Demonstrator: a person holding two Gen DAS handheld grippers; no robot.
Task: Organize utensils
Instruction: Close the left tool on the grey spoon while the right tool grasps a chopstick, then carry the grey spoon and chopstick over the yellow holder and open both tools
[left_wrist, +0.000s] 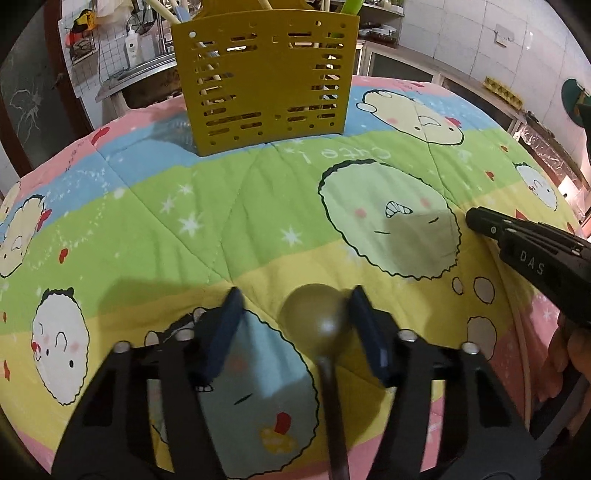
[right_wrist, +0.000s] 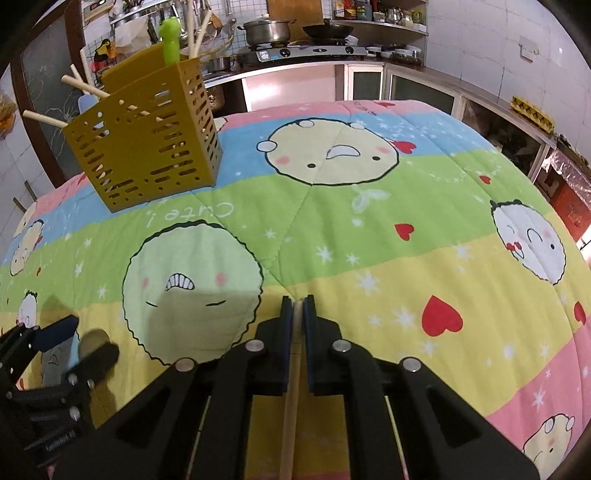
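Observation:
A yellow slotted utensil holder (left_wrist: 266, 79) stands at the far side of the quilt-covered table; it also shows in the right wrist view (right_wrist: 147, 142), with chopsticks and a green utensil (right_wrist: 170, 38) in it. My left gripper (left_wrist: 295, 306) is open, and a dark olive spoon (left_wrist: 314, 312) lies between its jaws, close to the right finger. My right gripper (right_wrist: 297, 301) is shut on a pale wooden chopstick (right_wrist: 291, 398). The right gripper also shows in the left wrist view (left_wrist: 474, 219), at the right edge.
A cartoon quilt (right_wrist: 369, 229) covers the table. Behind it are a kitchen counter with a stove and pot (right_wrist: 267, 31) and cabinets. The left gripper shows at the lower left of the right wrist view (right_wrist: 85, 343).

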